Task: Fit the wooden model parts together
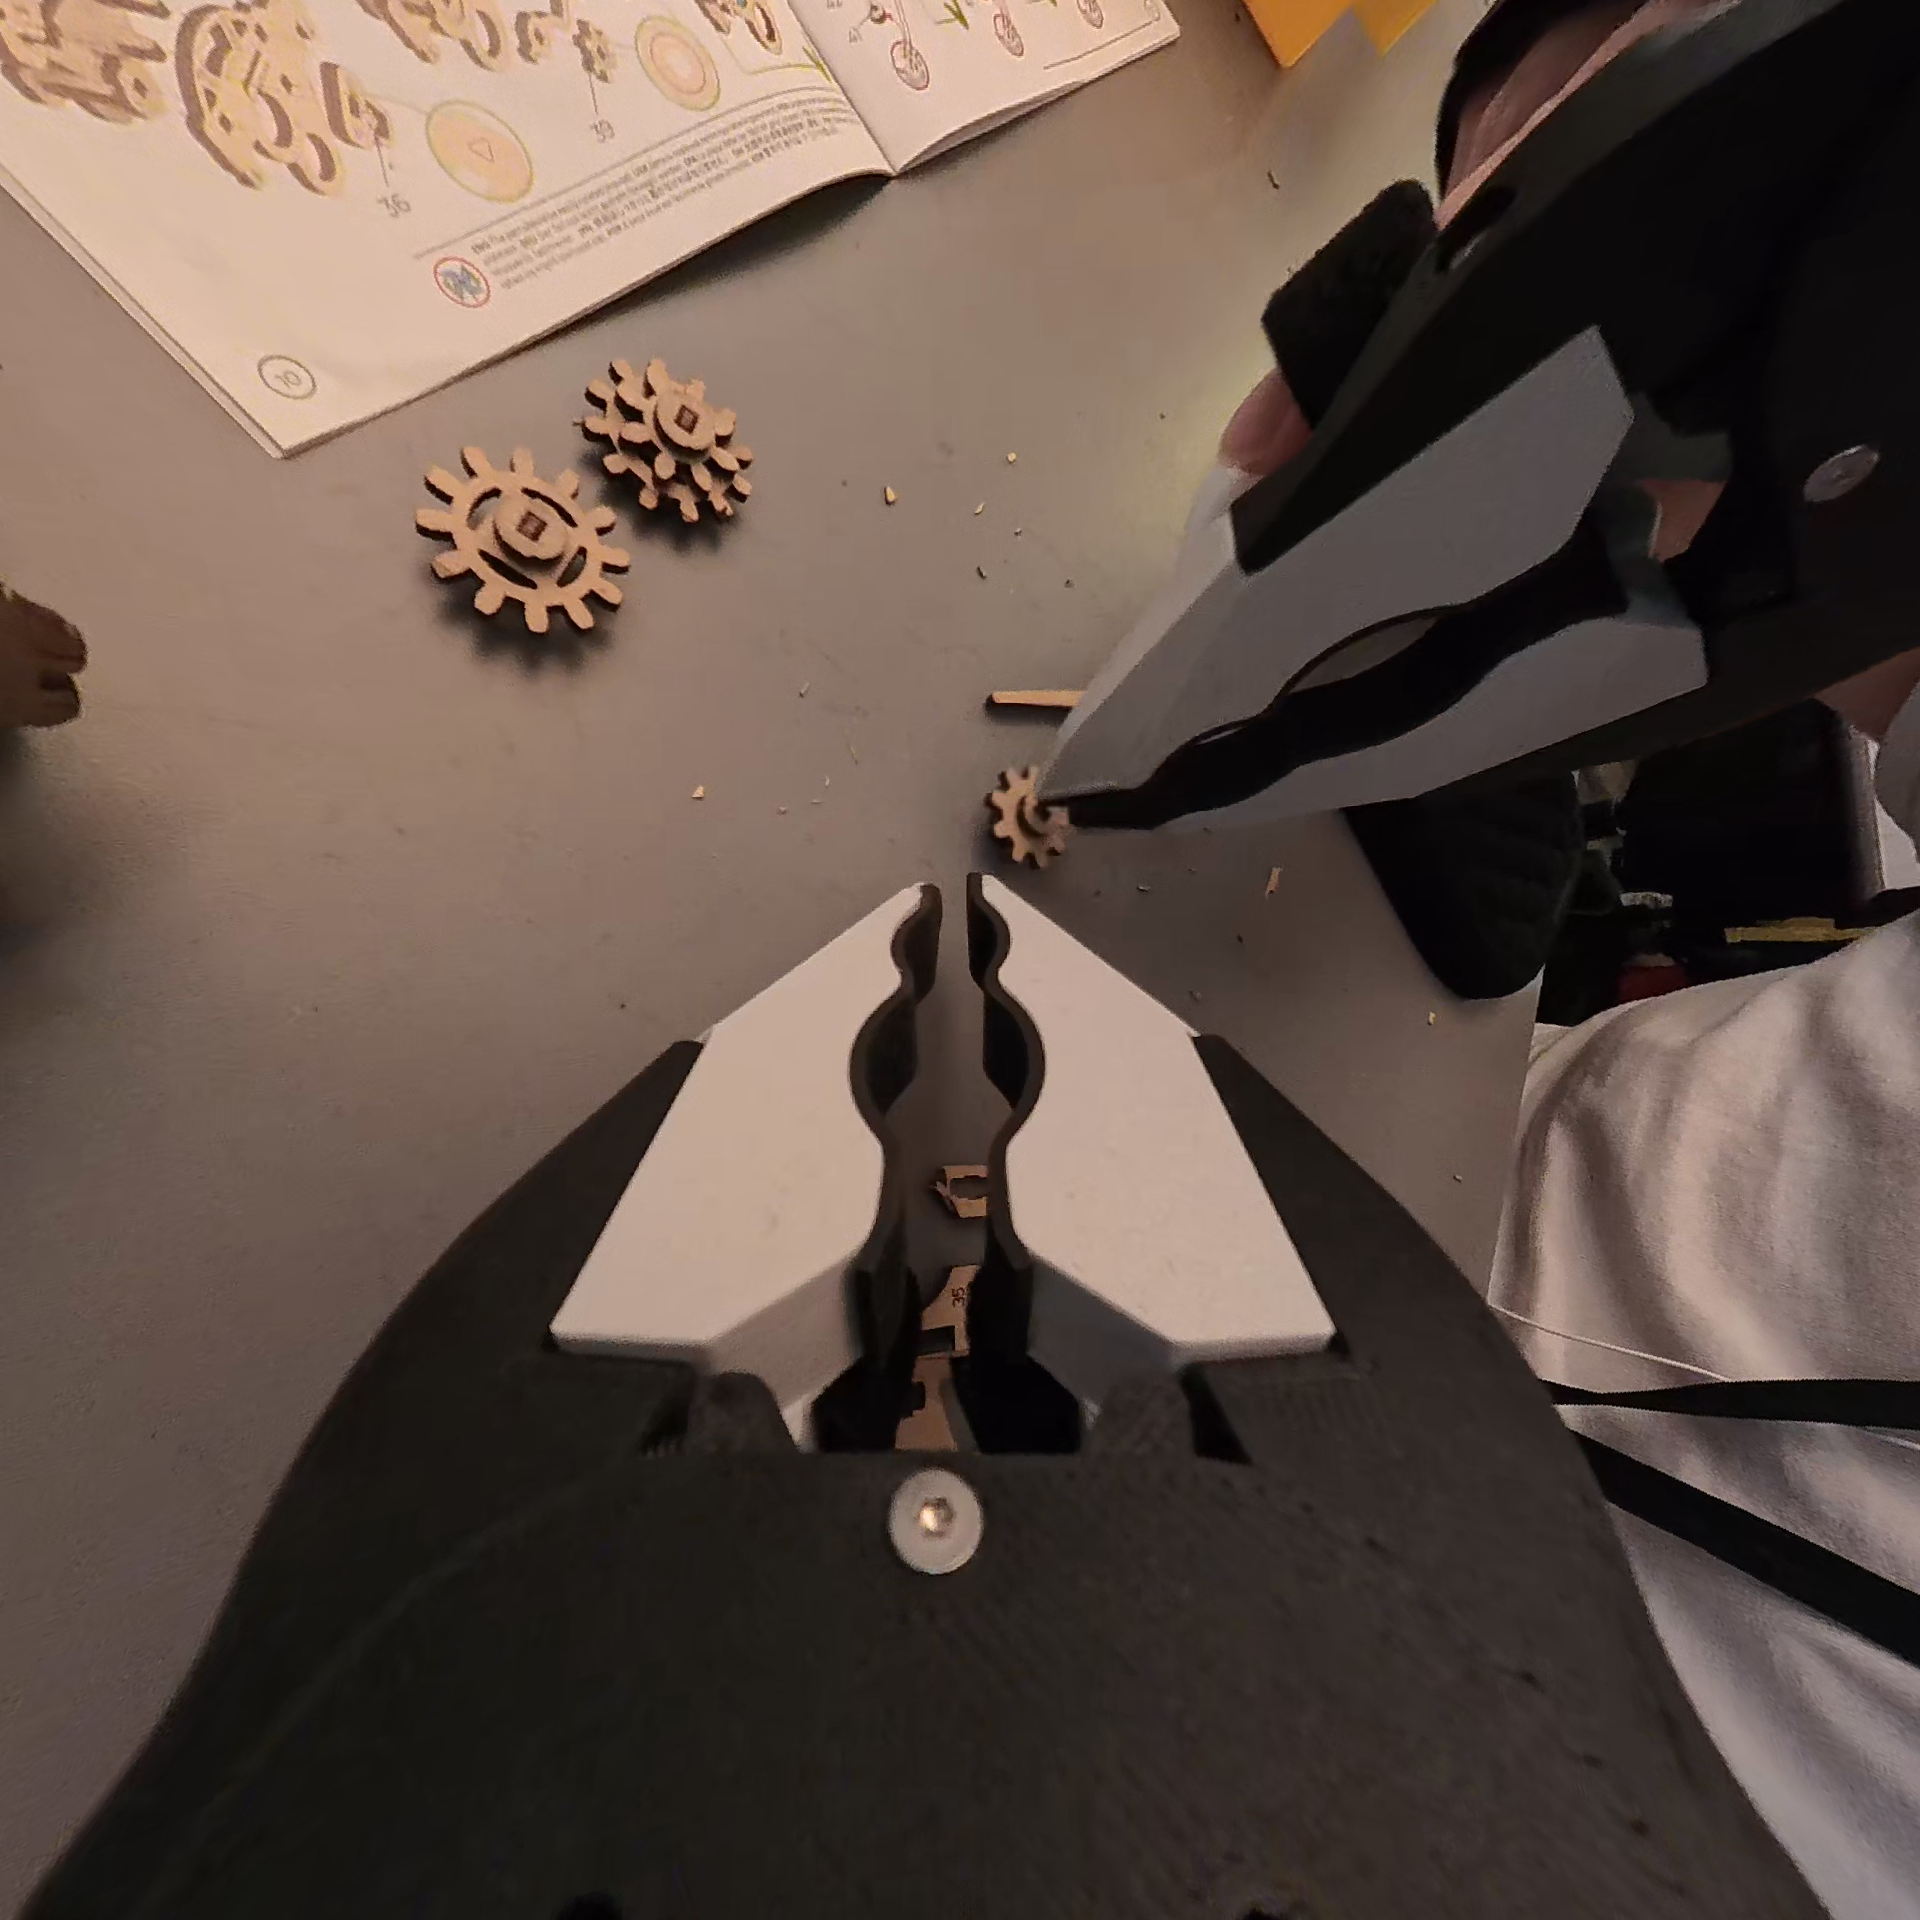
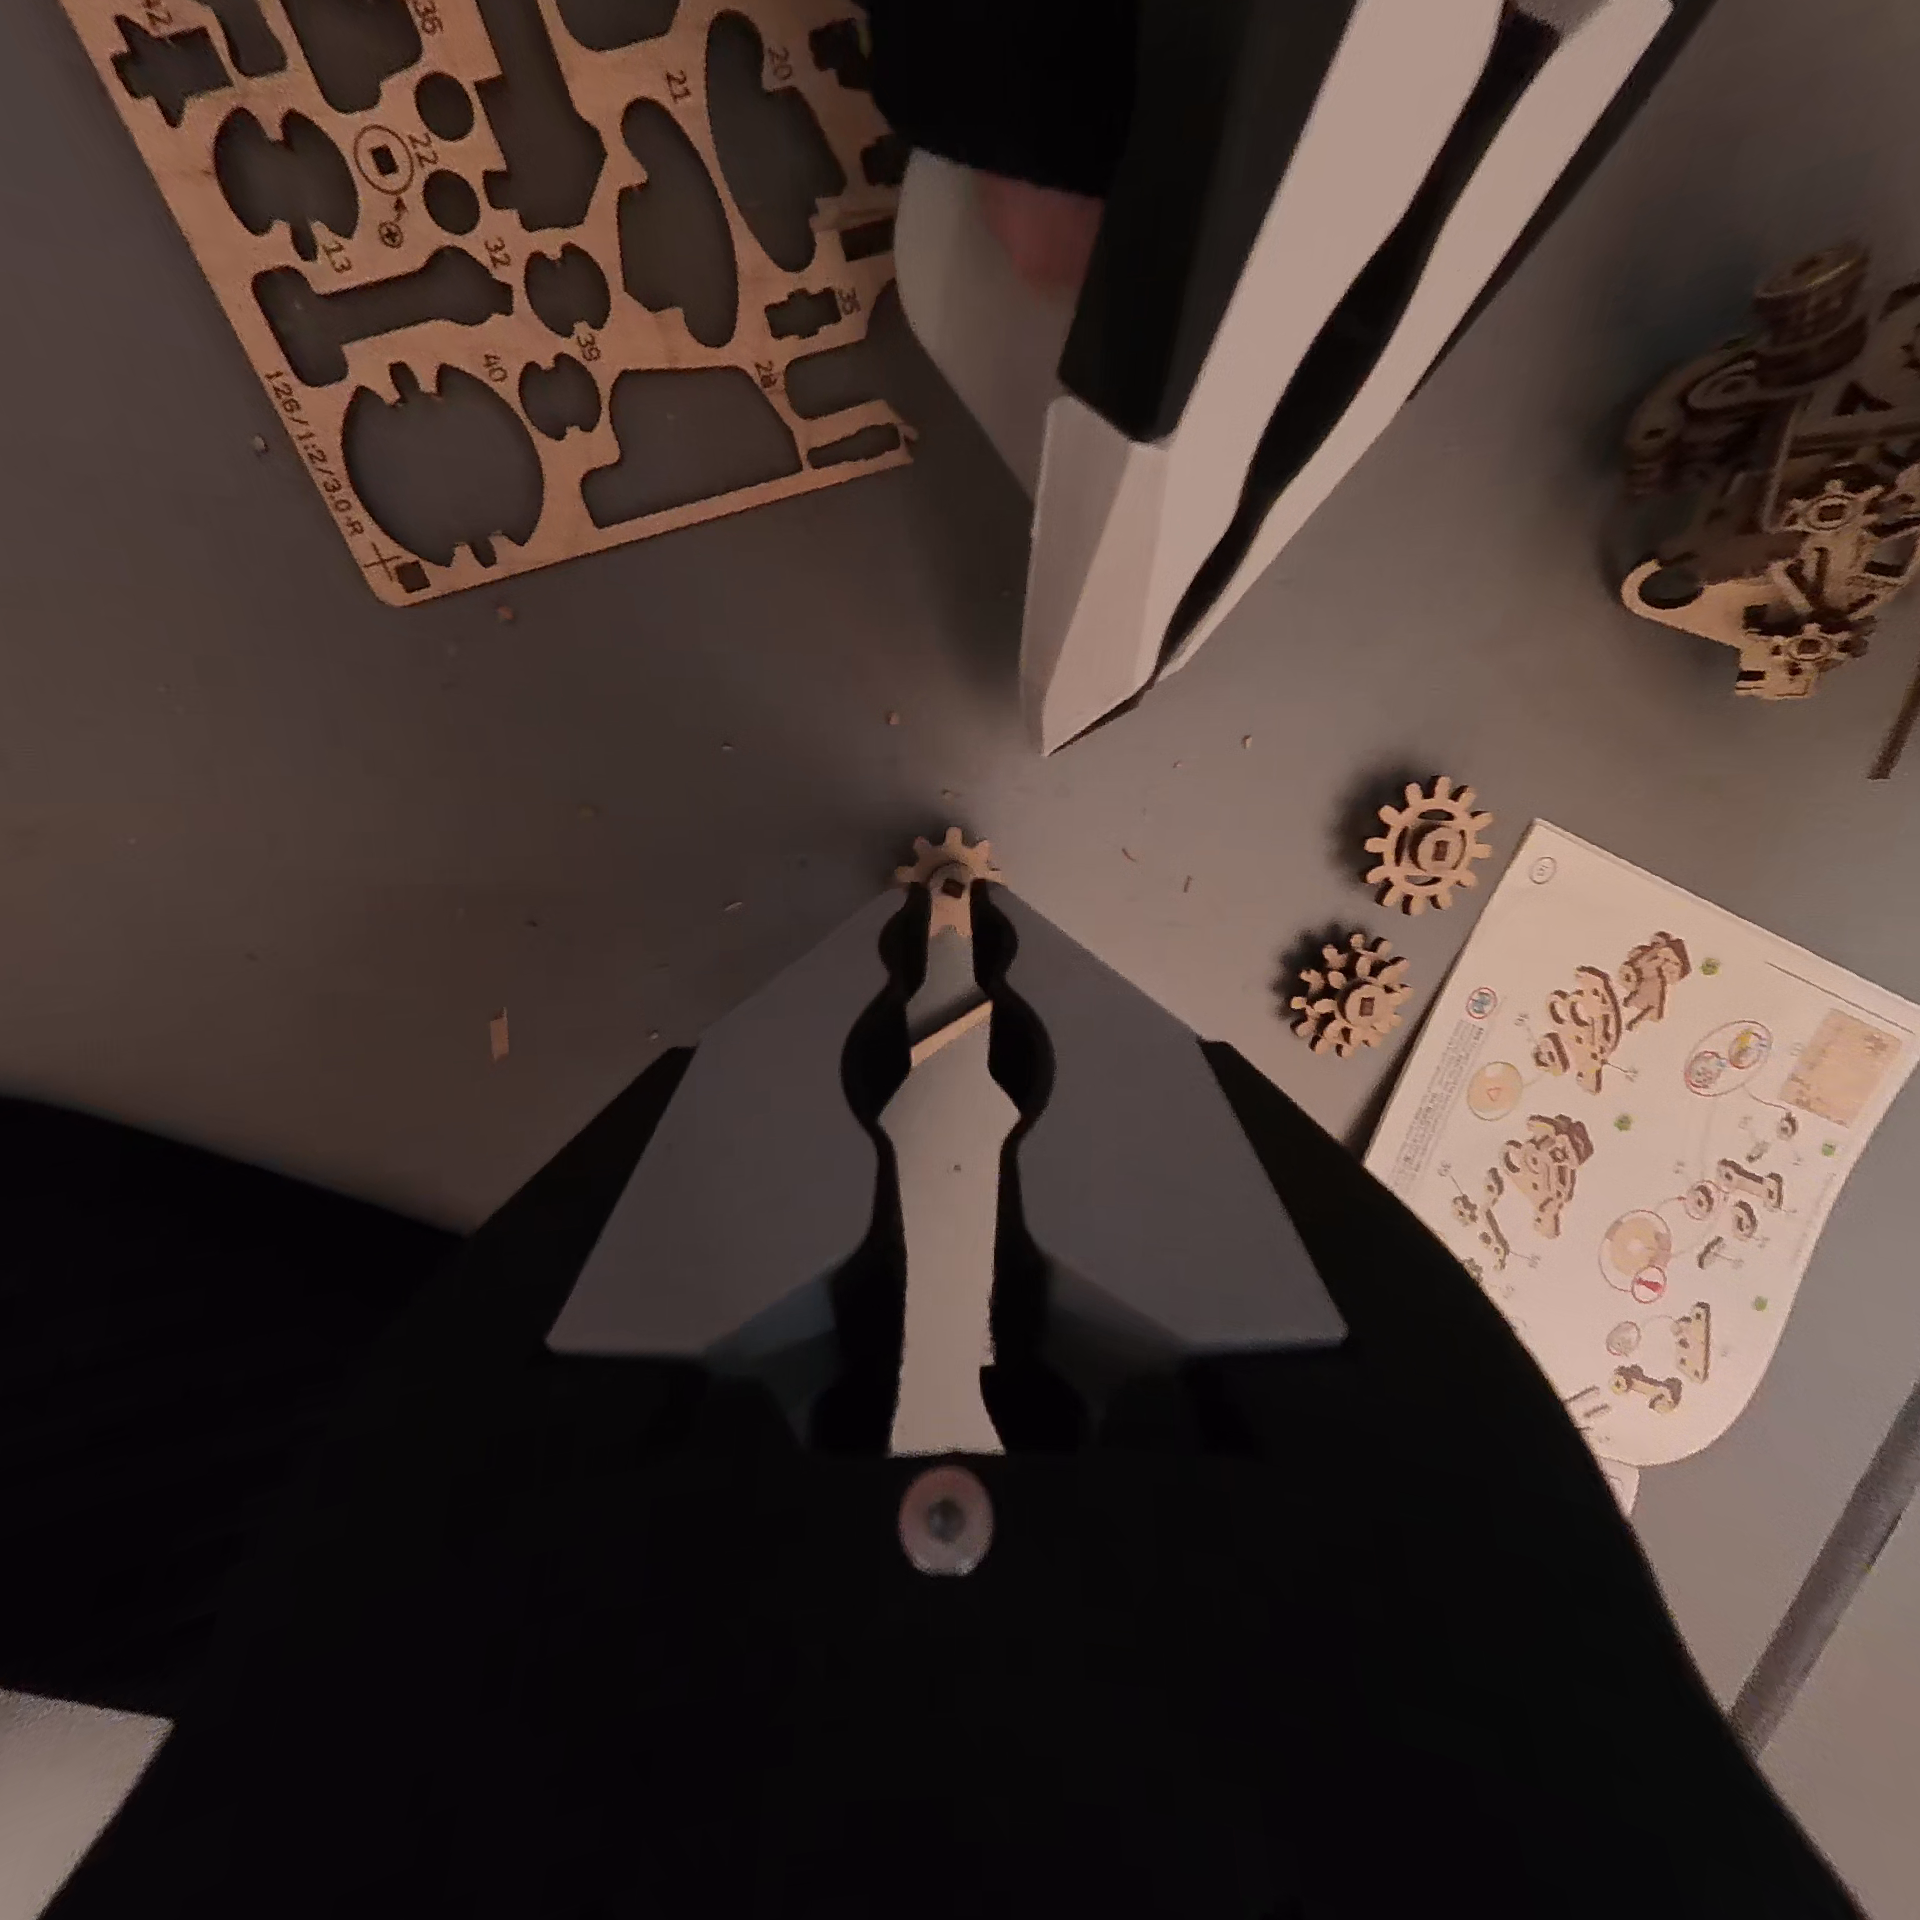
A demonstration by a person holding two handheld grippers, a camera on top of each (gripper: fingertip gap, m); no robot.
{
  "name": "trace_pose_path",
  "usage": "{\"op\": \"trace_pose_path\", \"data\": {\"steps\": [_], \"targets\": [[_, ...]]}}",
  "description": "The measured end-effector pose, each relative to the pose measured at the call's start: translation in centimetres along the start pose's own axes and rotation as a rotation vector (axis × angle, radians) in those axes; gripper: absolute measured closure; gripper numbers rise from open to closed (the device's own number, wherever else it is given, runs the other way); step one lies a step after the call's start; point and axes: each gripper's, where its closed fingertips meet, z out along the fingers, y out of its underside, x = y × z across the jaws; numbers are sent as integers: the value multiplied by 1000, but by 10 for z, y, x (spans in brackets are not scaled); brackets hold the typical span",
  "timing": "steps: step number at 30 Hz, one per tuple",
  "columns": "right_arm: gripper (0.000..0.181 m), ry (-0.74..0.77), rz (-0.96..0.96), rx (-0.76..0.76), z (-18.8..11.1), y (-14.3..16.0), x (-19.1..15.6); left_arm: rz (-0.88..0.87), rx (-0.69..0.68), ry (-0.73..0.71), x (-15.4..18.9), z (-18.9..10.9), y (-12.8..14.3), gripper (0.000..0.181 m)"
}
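Note:
A small wooden gear (image 2: 945,864) is pinched by its hub at the tips of my right gripper (image 2: 948,896), just above the grey table (image 2: 520,831). In the left wrist view the right gripper (image 1: 1062,812) comes in from the upper right with the same gear (image 1: 1023,818). My left gripper (image 1: 954,891) is shut to a narrow slit and empty, its tips a short way from the small gear. It also shows in the right wrist view (image 2: 1055,732), pointing down from above. Two larger gears (image 1: 525,540) (image 1: 670,438) lie on the table, also seen to the right (image 2: 1429,847) (image 2: 1351,997).
A thin wooden stick (image 1: 1034,698) lies beside the right gripper. An open instruction booklet (image 1: 520,156) (image 2: 1642,1143) lies past the gears. A punched-out wooden sheet (image 2: 499,291) lies far left, a part-built wooden model (image 2: 1787,468) far right. Wood chips are scattered about. My left and right fingertips are right by each other.

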Motion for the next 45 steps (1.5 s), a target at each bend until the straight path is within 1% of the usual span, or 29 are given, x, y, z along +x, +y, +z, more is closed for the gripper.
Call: {"op": "trace_pose_path", "data": {"steps": [3,11,19,22,24,26,28,30,32,34,38,44,45], "targets": [[175,-6,15,19,-2,-1,3,-1,1,0,0,0,0,178],[178,-31,17,3,4,-1,-1,0,-4,-1,0,0,1,178],[173,-20,6,-16,2,2,1,7,-15,-2,1,1,2,178],[172,-33,-71,8,-2,-1,-2,9,-13,0,1,1,2,178],[173,-41,-176,22,-4,-2,-3,10,-12,-3,1,1,2,178],[178,-13,-308,46,-6,-4,-1,10,-9,-8,0,0,1,178],[179,20,-402,56,-8,-8,5,8,-6,-10,-1,-1,1,178],[179,-33,-429,44,-8,-9,1,7,-6,-14,-3,-1,1,178],[178,-80,-456,2,-6,-4,-3,8,-10,-19,-4,-1,2,178],[176,-68,-494,-30,-3,-2,1,8,-11,-20,-4,-1,2,178],[176,-93,-520,-35,-1,-3,-1,12,-16,-24,-5,0,3,179],[176,-98,-528,-59,3,2,1,10,-16,-23,-5,-1,3,179],[179,-105,-527,-60,4,2,0,10,-16,-23,-5,0,3,179]]}}
